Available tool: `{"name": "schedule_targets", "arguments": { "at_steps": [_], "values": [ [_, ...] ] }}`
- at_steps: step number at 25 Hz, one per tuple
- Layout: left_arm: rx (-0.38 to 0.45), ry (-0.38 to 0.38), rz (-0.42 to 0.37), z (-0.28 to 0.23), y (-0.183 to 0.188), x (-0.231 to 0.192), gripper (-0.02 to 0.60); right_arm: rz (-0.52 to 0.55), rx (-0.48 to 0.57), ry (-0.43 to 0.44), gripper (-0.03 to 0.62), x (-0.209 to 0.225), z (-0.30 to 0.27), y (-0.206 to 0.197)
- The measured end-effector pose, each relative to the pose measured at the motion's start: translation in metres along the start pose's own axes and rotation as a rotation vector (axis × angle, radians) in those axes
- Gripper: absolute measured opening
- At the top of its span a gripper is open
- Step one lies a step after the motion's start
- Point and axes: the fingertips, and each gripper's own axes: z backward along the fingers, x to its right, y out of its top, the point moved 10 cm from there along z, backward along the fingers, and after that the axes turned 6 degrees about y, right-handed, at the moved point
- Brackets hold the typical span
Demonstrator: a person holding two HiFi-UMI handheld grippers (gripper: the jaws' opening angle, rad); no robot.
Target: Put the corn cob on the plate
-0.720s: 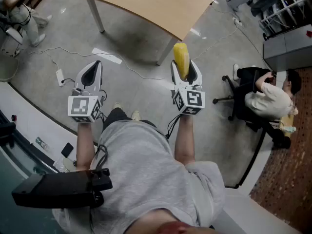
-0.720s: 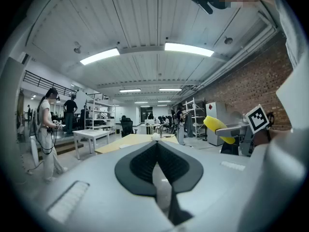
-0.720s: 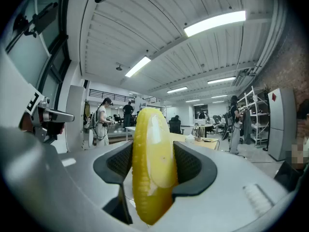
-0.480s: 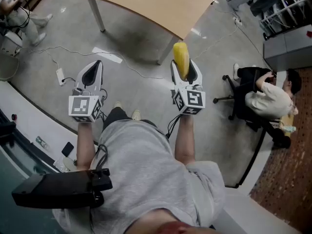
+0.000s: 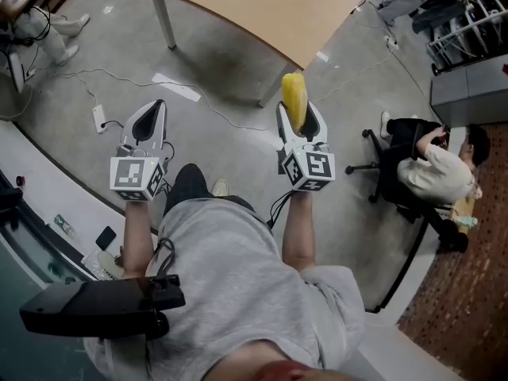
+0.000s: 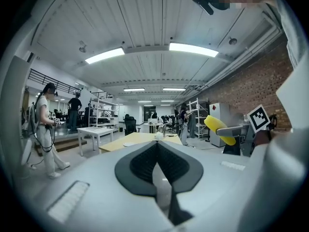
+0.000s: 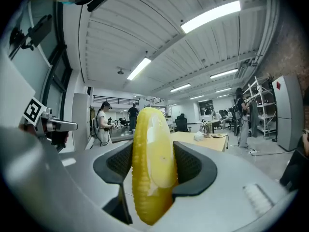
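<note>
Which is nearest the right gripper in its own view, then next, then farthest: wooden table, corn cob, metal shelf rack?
1. corn cob, between its jaws.
2. wooden table, ahead, centre-right.
3. metal shelf rack, far right background.

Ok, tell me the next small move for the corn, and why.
Probably carry the right gripper forward toward the wooden table: its jaws are clamped on the corn cob, the table is some way ahead, and the left gripper is shut and empty.
</note>
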Motion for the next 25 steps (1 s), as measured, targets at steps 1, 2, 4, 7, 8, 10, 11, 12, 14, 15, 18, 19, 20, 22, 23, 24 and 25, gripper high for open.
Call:
{"name": "schedule_targets", "arguments": {
  "at_steps": [1,2,4,7,8,10,11,12,14,15,18,19,20,22,23,24,25],
  "values": [
    [-0.004,0.003,0.001,0.000,-0.001,0.000,0.020,0.000,-0.003,0.009,0.256,0.000,-0.002,-0.001],
    [-0.008,0.007,0.002,-0.001,-0.003,-0.001,0.020,0.001,-0.007,0.018,0.256,0.000,-0.005,-0.001],
    [-0.014,0.019,0.003,-0.004,-0.006,-0.003,0.020,0.003,-0.015,0.040,0.255,0.000,-0.013,-0.003],
    [-0.012,0.039,0.010,-0.012,-0.007,-0.011,0.020,0.006,-0.016,0.074,0.255,0.001,-0.026,-0.004],
    [-0.011,0.044,0.011,-0.017,-0.007,-0.013,0.020,0.008,-0.020,0.080,0.255,0.002,-0.032,-0.004],
    [-0.013,0.049,0.012,-0.031,-0.008,-0.019,0.020,0.008,-0.030,0.087,0.255,0.006,-0.047,-0.004],
    [-0.014,0.050,0.012,-0.039,-0.009,-0.023,0.020,0.007,-0.035,0.088,0.255,0.009,-0.055,-0.004],
    [-0.015,0.050,0.013,-0.049,-0.010,-0.027,0.020,0.005,-0.036,0.088,0.255,0.011,-0.064,-0.004],
    [-0.020,0.047,0.018,-0.068,-0.010,-0.037,0.020,-0.005,-0.033,0.087,0.255,0.017,-0.084,-0.003],
    [-0.022,0.042,0.020,-0.078,-0.010,-0.042,0.020,-0.013,-0.031,0.087,0.255,0.019,-0.094,-0.003],
    [-0.031,0.021,0.024,-0.109,-0.008,-0.057,0.020,-0.015,-0.035,0.082,0.255,0.026,-0.126,0.002],
    [-0.034,0.015,0.024,-0.120,-0.006,-0.063,0.020,-0.010,-0.037,0.078,0.255,0.028,-0.136,0.004],
    [-0.036,0.010,0.025,-0.132,-0.004,-0.070,0.020,-0.008,-0.038,0.076,0.255,0.030,-0.147,0.006],
    [-0.037,0.002,0.019,-0.154,-0.001,-0.084,0.020,-0.012,-0.038,0.071,0.255,0.033,-0.169,0.010],
    [-0.037,-0.001,0.014,-0.164,0.001,-0.091,0.020,-0.014,-0.040,0.069,0.255,0.035,-0.180,0.012],
    [-0.037,-0.003,0.011,-0.174,0.003,-0.098,0.020,-0.017,-0.041,0.066,0.255,0.037,-0.191,0.014],
    [-0.039,-0.003,0.010,-0.183,0.007,-0.105,0.020,-0.021,-0.042,0.065,0.255,0.039,-0.201,0.016]
  ]
}}
